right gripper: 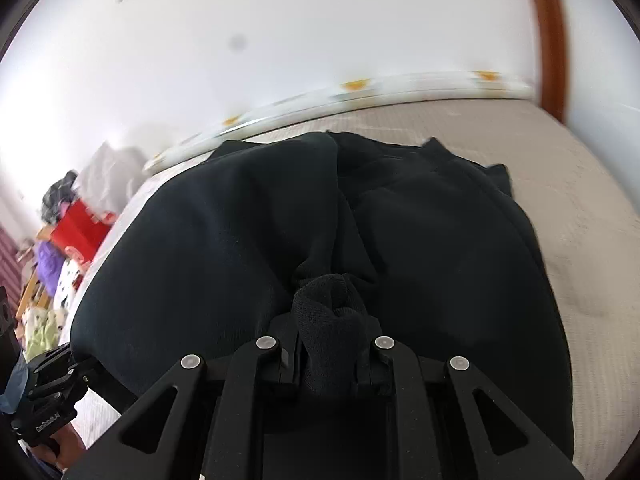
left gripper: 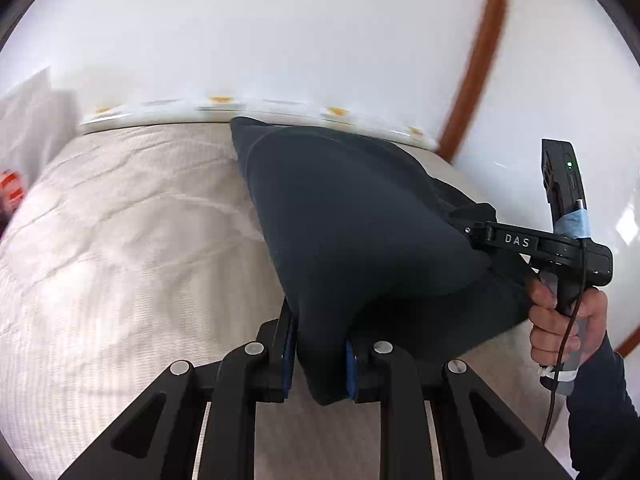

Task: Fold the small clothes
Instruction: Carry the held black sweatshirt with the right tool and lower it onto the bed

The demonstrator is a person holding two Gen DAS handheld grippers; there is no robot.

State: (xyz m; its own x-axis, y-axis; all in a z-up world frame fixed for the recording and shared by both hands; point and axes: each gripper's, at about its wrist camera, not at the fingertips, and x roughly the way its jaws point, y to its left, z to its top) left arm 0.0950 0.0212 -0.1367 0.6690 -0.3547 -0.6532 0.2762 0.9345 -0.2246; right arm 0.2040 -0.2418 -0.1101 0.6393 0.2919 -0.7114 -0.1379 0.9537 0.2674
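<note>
A black garment [left gripper: 360,232] lies partly lifted over the beige bed [left gripper: 120,240]. My left gripper [left gripper: 320,360] is shut on one bunched corner of it, the cloth rising between the blue pads. In the left wrist view my right gripper [left gripper: 480,236] grips the garment's right edge, held by a hand. In the right wrist view the garment [right gripper: 240,240] spreads wide over the bed [right gripper: 580,220], and my right gripper [right gripper: 330,356] is shut on a bunched fold. My left gripper [right gripper: 72,376] shows at the lower left, holding the garment's edge.
A white mattress edge with orange marks [right gripper: 360,88] runs along the bed's far side below a white wall. A brown wooden frame [right gripper: 548,32] stands at the right. A pile of clothes, a red box [right gripper: 80,228] and toys lie beside the bed at the left.
</note>
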